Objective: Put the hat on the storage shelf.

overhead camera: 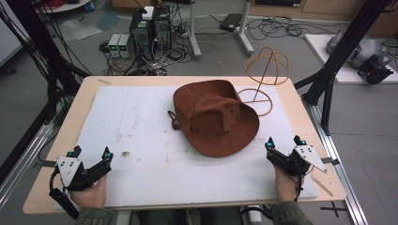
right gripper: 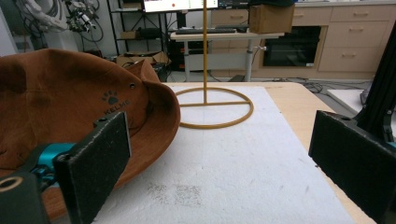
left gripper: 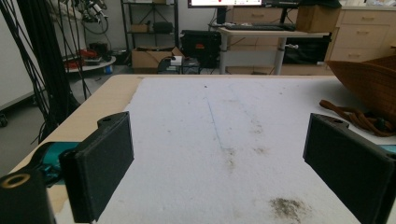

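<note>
A brown suede hat with a wide brim lies crown up in the middle of the white mat; its cord trails off its left side. Behind it at the right stands a yellow wire hat stand with a ring base. My left gripper rests open near the table's front left corner, nothing between its jaws. My right gripper rests open at the front right, just off the brim, also holding nothing.
The wooden table carries the white mat, with a dark smudge near the left gripper. Black frame posts stand at the right and left. Computers and cables sit on the floor behind.
</note>
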